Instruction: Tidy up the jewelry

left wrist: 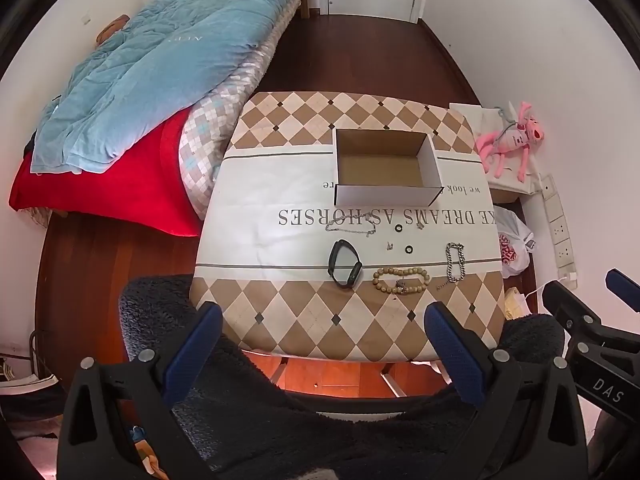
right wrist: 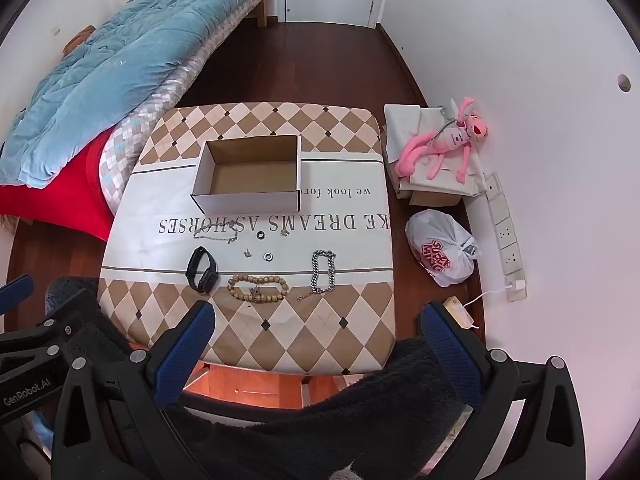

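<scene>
An open empty cardboard box [left wrist: 386, 166] [right wrist: 248, 178] stands on the table's far half. In front of it lie a thin silver chain [left wrist: 352, 225] [right wrist: 214, 232], two small dark rings [left wrist: 398, 228] [right wrist: 267, 256], small earrings [left wrist: 389, 245] [right wrist: 284, 232], a black smart band [left wrist: 344, 264] [right wrist: 203, 269], a wooden bead bracelet [left wrist: 401, 280] [right wrist: 258, 288] and a thick silver chain bracelet [left wrist: 455, 262] [right wrist: 323, 271]. My left gripper [left wrist: 322, 338] is open and empty above the table's near edge. My right gripper [right wrist: 316, 340] is open and empty beside it.
The table [left wrist: 280, 320] wears a diamond-patterned cloth with lettering. A bed with a blue quilt [left wrist: 152, 60] and red blanket is on the left. A pink plush toy [right wrist: 448, 140], a white plastic bag [right wrist: 442, 246] and a power strip [right wrist: 506, 232] lie on the floor to the right.
</scene>
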Available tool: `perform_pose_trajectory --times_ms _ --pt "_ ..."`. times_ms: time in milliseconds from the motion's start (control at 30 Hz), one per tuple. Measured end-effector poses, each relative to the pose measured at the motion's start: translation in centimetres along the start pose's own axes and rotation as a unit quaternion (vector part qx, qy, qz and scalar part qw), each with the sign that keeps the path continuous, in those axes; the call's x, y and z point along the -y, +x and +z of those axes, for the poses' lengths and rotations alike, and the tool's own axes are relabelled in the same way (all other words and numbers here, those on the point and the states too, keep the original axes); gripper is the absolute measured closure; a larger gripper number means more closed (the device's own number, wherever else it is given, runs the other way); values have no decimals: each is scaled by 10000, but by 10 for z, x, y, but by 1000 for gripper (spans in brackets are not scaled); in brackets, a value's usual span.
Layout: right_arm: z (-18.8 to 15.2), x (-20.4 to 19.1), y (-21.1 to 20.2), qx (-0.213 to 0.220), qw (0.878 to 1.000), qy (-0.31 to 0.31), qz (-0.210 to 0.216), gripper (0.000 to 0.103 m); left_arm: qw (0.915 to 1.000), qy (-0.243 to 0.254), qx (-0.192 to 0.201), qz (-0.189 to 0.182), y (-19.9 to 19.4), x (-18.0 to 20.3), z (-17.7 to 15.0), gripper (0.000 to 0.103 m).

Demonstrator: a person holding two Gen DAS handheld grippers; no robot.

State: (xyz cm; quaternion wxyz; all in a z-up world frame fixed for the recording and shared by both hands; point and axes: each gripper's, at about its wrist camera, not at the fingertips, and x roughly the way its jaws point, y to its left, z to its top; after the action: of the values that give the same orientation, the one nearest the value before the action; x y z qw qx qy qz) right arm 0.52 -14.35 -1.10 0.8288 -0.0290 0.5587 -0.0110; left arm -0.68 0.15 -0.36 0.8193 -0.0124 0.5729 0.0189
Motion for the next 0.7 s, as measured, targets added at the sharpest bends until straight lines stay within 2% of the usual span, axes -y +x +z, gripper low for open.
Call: perform_pose_trajectory --times_ms 700 --pt "4 -2 -1 7 10000 -65 -47 0 10000 -3 -43 5 4 0 2 0"
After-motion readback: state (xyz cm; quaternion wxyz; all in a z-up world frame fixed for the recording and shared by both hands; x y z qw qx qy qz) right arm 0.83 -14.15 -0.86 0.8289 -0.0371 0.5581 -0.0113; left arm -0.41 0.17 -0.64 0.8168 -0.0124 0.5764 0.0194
